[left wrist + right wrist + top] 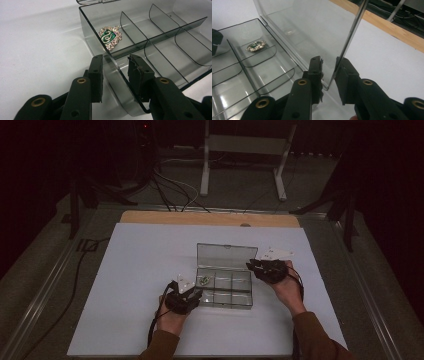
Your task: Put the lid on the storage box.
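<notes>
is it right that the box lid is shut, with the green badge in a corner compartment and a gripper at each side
Not quite: the lid stands open, as the right gripper view shows. The green badge does lie in a corner compartment of the box, with a gripper at each side.

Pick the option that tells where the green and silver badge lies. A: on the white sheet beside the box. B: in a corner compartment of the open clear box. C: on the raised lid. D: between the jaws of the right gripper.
B: the left gripper view shows the badge flat on the floor of a corner compartment of the clear box, walled by a divider and the box's side.
</notes>
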